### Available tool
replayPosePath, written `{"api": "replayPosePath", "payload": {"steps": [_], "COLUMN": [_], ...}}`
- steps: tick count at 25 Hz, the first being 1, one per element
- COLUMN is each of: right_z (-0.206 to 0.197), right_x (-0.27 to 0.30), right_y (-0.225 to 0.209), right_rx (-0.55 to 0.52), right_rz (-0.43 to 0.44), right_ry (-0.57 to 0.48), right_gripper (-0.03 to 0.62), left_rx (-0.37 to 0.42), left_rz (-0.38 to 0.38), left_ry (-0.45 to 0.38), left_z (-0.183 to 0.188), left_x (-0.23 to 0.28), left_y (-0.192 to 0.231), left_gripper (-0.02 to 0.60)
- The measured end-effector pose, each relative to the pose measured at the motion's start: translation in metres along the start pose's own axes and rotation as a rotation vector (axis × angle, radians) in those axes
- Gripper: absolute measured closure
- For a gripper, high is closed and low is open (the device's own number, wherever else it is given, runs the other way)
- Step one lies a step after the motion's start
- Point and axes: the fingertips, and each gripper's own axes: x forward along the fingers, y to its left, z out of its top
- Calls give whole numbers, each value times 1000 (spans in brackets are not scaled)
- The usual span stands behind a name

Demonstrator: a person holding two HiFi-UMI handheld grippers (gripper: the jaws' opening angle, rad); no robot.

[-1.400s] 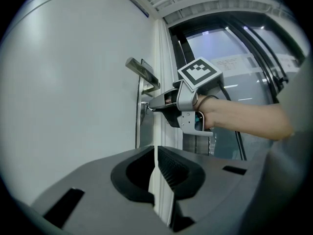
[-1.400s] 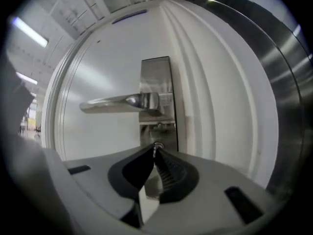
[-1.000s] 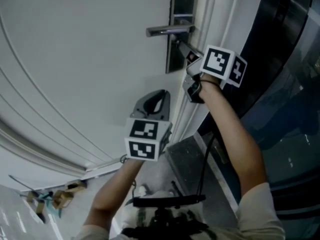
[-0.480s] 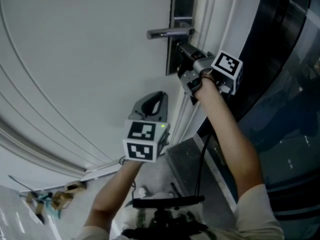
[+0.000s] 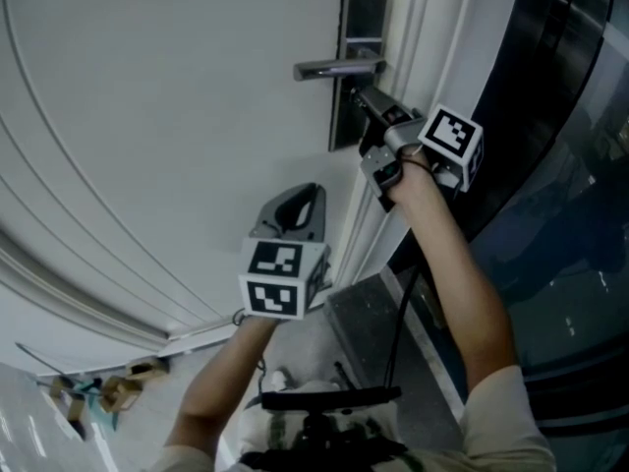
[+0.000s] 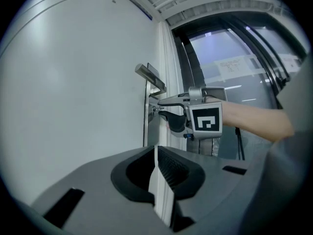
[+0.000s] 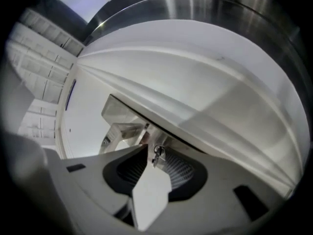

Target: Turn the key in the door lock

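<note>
Now loosening: right gripper point(image 5: 360, 96) eases off the key point(image 7: 157, 153)

Plainly the work is at the lock. The key sits in the lock plate point(image 5: 344, 126) at the latch edge of the door point(image 5: 147, 116), just under the handle point(image 5: 334, 67). Its head stands out between the right gripper's jaws. Those jaws have just been opening. In the right gripper view they stand about half apart, with a ribbed pad on each side of the key's head and a gap showing, so neither pad presses on it. The key is between them but not gripped, and it hangs in the lock on its own.

The left gripper point(image 5: 307, 193) hovers lower down, near the door's face and well apart from the lock. Its jaws are only a slit apart with nothing between them, and the door edge shows through the slit. It has no part in this step.

My reading is that this is the let-go after a twist of the key, either the end of the turn or a pause to take a fresh hold. I cannot tell from these views whether the bolt has thrown. If more turn is needed, the next move calls for rolling the wrist back with the jaws clear of the key, then closing squarely on the flat of its head. If the turn is complete, the gripper should draw straight back along the key's line, so that neither pad catches the head and drags it round or out.
</note>
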Motion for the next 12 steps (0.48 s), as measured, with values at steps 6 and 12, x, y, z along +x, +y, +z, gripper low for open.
{"api": "replayPosePath", "payload": {"steps": [6,12], "right_z": [3,3], "right_x": [-7,-17], "right_y": [3,23], "right_rx": [-152,-643], "right_rz": [-18,-80], "right_ry": [37,71], "right_gripper": [491,491], "left_rx": [0,3], "left_rz": [-9,-17], "left_ry": [0,2], "left_z": [-1,-2], "left_x": [3,4], "left_y": [-4,-8], "left_gripper": [565,565]}}
